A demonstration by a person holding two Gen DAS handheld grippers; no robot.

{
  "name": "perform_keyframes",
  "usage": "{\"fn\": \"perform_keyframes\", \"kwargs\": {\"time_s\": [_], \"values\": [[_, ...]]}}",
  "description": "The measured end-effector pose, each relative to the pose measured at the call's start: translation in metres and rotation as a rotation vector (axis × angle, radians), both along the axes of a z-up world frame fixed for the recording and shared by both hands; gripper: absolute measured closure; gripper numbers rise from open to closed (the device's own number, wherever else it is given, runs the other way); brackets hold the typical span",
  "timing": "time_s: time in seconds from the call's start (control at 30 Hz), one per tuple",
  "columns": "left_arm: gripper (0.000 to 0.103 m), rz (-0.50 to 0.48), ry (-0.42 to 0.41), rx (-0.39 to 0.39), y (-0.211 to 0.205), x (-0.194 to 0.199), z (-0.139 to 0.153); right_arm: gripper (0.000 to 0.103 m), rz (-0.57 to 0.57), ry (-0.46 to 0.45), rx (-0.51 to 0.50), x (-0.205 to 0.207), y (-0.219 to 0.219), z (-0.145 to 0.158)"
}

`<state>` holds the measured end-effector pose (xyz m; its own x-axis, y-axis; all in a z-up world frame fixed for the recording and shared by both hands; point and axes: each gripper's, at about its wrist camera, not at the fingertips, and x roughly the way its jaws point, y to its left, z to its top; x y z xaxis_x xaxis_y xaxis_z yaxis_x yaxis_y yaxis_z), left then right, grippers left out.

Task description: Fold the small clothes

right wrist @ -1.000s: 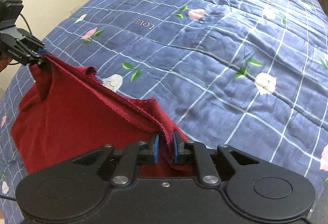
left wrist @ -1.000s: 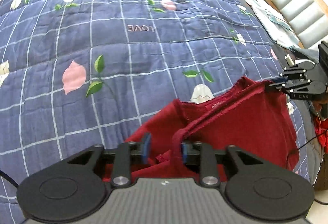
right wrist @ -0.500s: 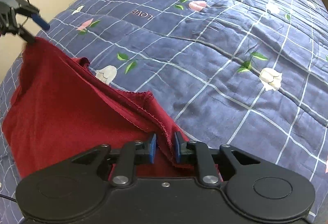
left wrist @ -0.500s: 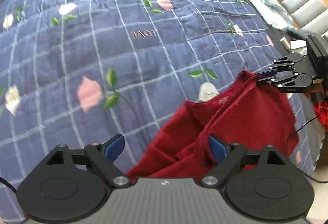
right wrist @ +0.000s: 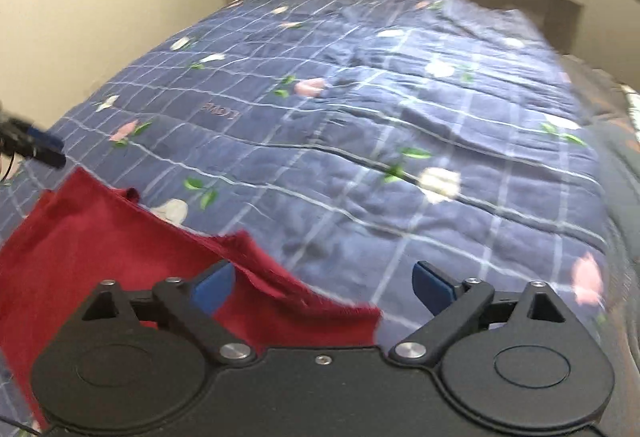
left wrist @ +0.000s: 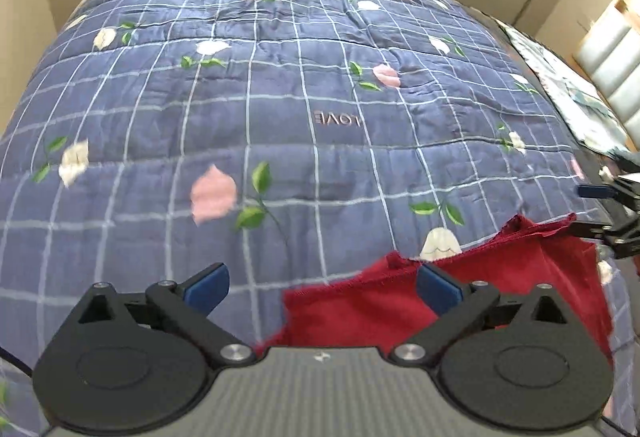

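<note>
Garment (left wrist: 500, 301): soft, light red cloth, limp on the quilt (left wrist: 280, 109).
Hold: probably the hemmed top edge, near its corners.
Left gripper (left wrist: 322, 283): jaws just opened wide, gripping nothing.
Right gripper (right wrist: 322, 281): same; cloth loose beneath.

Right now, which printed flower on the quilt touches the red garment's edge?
The white flower beside the red garment; the pink flower lies well clear.

Both grippers are tilted downward; the left gripper (left wrist: 322, 283) and right gripper (right wrist: 322, 283) have just been opened wide, with nothing clamped.
</note>
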<state>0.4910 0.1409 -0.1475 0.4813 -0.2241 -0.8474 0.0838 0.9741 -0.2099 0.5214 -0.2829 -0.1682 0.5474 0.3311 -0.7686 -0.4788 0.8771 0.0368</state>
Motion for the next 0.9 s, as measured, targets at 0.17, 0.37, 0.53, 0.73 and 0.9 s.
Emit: {"fn": "perform_keyframes", "kwargs": {"time_s": [0.17,0.37,0.53,0.73,0.9], "values": [[0.001,0.191,-0.009,0.081,-0.016,-0.016,-0.043,0.005,-0.155,-0.063,-0.076,-0.012,-0.013,-0.028],[0.0,0.362,-0.061,0.138,-0.003,-0.017,-0.07,0.001,-0.247,-0.102,-0.103,-0.003,-0.019,-0.049],[0.001,0.436,-0.094,0.187,-0.006,-0.021,-0.061,0.001,-0.281,-0.151,-0.135,-0.032,-0.019,-0.029],[0.0,0.456,-0.156,0.18,-0.024,-0.055,-0.026,0.001,-0.242,-0.181,-0.102,-0.104,-0.017,-0.008],[0.0,0.4,-0.154,0.196,-0.055,-0.106,-0.016,0.001,-0.243,-0.148,-0.098,-0.161,-0.01,-0.012]]}}
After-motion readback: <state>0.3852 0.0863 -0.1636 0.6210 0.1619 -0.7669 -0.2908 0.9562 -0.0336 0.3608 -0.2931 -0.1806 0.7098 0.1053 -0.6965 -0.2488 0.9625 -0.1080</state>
